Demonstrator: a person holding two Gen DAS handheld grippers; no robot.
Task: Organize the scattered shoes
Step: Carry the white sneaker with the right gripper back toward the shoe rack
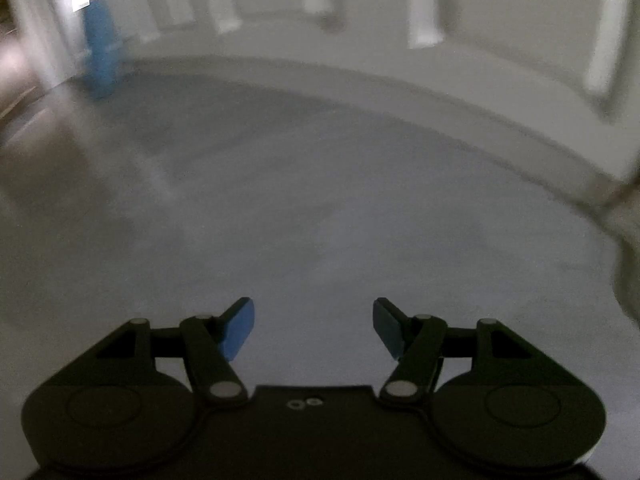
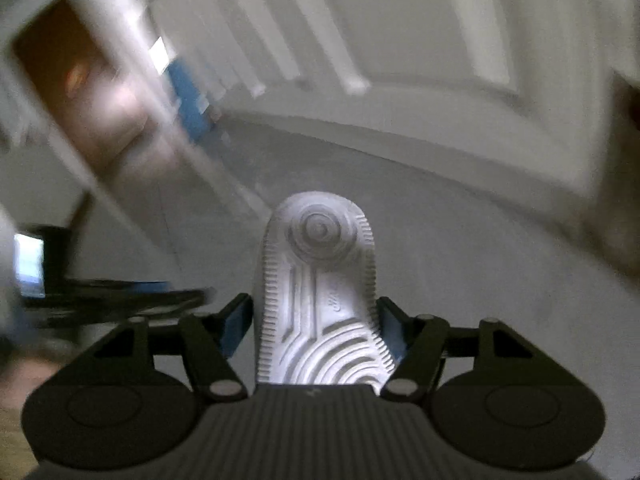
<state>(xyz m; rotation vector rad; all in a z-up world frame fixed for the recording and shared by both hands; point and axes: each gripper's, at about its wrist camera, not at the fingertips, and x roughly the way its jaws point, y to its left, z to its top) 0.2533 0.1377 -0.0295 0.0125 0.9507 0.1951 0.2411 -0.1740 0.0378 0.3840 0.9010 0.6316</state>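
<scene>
A white shoe sits between the fingers of my right gripper, its ribbed sole turned to the camera and one rounded end pointing away. The blue pads close on its sides and it hangs above the grey floor. In the left wrist view my left gripper stands open over bare grey floor with nothing between its blue pads. No other shoe shows in either view.
A white panelled wall with a skirting board runs along the back. A blue upright object stands at the far left by the wall. In the right wrist view a brown doorway and a dark blurred shape lie to the left.
</scene>
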